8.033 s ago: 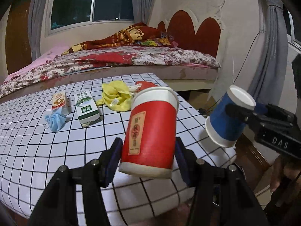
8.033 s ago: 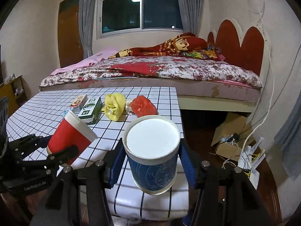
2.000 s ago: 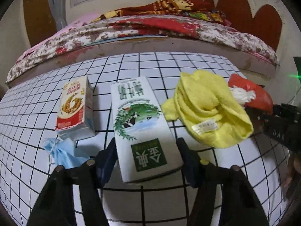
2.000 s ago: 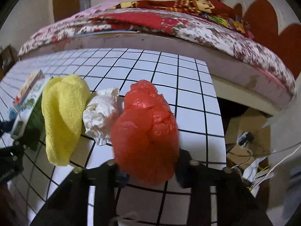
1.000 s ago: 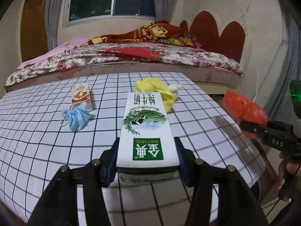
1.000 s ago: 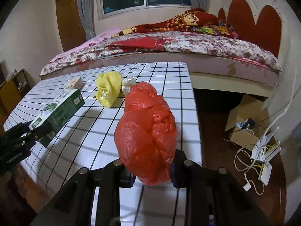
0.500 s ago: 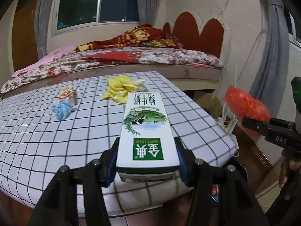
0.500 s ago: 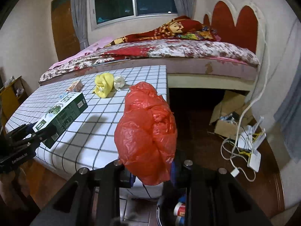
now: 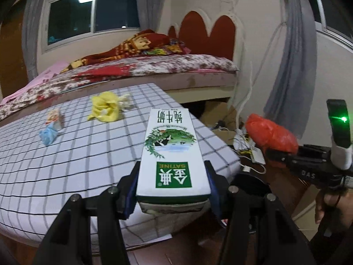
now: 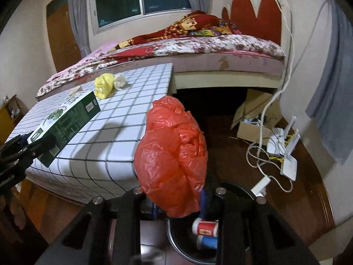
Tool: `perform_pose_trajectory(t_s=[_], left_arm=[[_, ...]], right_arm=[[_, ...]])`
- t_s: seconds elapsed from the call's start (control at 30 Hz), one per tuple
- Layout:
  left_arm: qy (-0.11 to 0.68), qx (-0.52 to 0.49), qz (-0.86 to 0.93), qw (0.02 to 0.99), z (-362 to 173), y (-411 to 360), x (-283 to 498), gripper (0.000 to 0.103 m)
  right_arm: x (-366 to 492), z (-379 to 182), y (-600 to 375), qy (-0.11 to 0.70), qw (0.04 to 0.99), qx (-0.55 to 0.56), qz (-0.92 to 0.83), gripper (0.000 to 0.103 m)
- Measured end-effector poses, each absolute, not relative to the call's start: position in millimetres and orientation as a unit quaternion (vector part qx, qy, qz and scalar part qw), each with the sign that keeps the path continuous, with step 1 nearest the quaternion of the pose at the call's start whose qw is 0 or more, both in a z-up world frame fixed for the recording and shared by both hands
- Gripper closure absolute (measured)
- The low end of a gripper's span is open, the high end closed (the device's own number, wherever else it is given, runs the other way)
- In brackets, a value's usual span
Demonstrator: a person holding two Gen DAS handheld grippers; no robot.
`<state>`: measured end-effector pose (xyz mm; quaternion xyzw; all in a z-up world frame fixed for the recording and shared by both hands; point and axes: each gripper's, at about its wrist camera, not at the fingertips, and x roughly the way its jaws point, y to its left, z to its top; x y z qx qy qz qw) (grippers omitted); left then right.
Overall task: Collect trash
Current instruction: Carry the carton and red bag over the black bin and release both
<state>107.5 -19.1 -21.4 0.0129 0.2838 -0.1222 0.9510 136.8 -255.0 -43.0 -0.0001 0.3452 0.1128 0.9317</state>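
My left gripper point(image 9: 173, 195) is shut on a white and green milk carton point(image 9: 171, 152), held flat over the table's near right corner; the same carton point(image 10: 66, 119) shows at the left of the right wrist view. My right gripper point(image 10: 177, 201) is shut on a crumpled red plastic bag point(image 10: 174, 156), held beyond the table edge above a round dark bin point(image 10: 189, 240). Inside the bin lie a red cup point(image 10: 204, 226) and a blue cup point(image 10: 206, 241). In the left wrist view the red bag point(image 9: 270, 133) hangs to the right of the carton.
On the checked table point(image 9: 77, 154) remain a yellow cloth point(image 9: 106, 108), white crumpled paper point(image 9: 124, 101), a small carton point(image 9: 55, 116) and a blue face mask point(image 9: 48, 134). A bed point(image 10: 198, 53) stands behind. A cardboard box point(image 10: 253, 119), cables and white routers point(image 10: 286, 154) lie on the floor at right.
Both grippers have drawn back and to the right with the carton and the red bag. The red bag is now past the table edge, over the bin, whose cups have come into view.
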Motion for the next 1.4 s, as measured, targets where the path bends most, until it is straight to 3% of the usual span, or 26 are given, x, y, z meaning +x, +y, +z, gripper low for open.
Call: perform_pose_trajectory(t_s=[0.7, 1.4], left_arm=[[0.327, 0.057, -0.24, 0.912, -52, -133, 87, 0.049], [0.406, 0.052, -0.264, 0.873, -109, -163, 112, 0.049]], right_arm=[[104, -88, -335, 0.382, 0.923, -0.016, 0.035, 0.074], [110, -130, -351, 0.438, 0.898, -0.015, 0.045, 0.074]])
